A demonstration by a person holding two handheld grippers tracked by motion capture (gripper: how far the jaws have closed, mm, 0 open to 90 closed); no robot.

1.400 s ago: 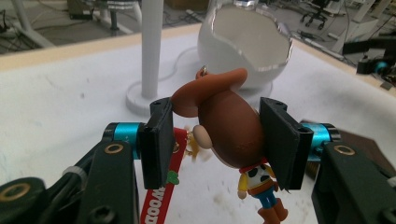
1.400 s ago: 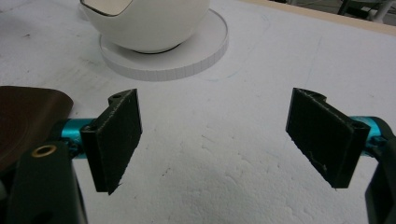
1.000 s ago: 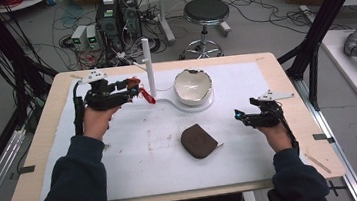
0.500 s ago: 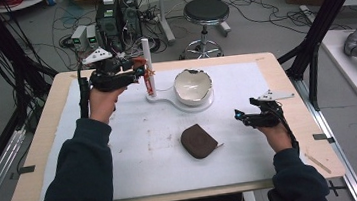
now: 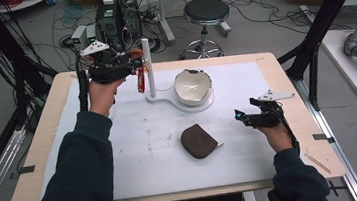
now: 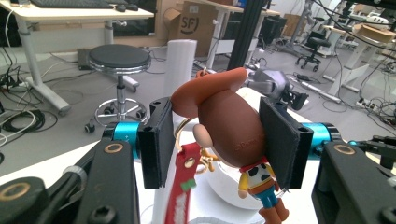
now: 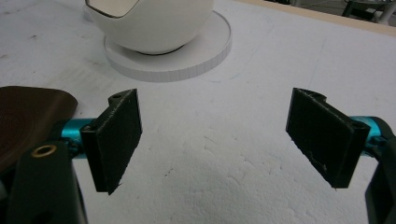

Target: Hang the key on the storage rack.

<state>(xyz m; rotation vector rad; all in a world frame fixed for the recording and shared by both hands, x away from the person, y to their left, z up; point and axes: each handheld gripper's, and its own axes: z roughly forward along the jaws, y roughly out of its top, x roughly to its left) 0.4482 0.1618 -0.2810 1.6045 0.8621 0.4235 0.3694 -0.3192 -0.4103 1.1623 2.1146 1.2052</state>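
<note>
Where the high view looks down, a wooden table (image 5: 284, 77) carries a white sheet, scuffed near the middle. On it sits a white stand (image 5: 171, 101) with an upright post (image 5: 148, 66) and a round base holding a white bowl (image 5: 192, 85). A brown pouch (image 5: 199, 140) lies nearer the person, well apart from the stand. The left gripper (image 5: 135, 65), raised at the far left, holds a small keychain figure (image 5: 140, 78) just beside the post; its red strap hangs down. The right gripper (image 5: 240, 115) sits low at the right, right of the pouch. Beyond the table: grey floor, tangled cables, a round stool (image 5: 206, 13), black frame legs. The person's dark sleeves are cut off at the bottom edge.

Left gripper view: the gripper's pads (image 6: 156, 140) are clenched on the figure (image 6: 229, 126), a brown-hatted doll with a key ring and red strap (image 6: 184, 186). The post (image 6: 180, 60) rises directly behind; whether the ring touches it cannot be told. The figure's legs are cut off at the bottom. Background holds the stool (image 6: 119, 58), a cardboard box (image 6: 187, 21) and desks, blurred farther off.

Right gripper view: the right gripper (image 7: 215, 140) is released, jaws wide apart with bare white sheet between. The bowl (image 7: 149, 18) on its round base lies ahead, its top cropped. The pouch's (image 7: 28, 116) edge shows at left, partly hidden behind the jaw.
</note>
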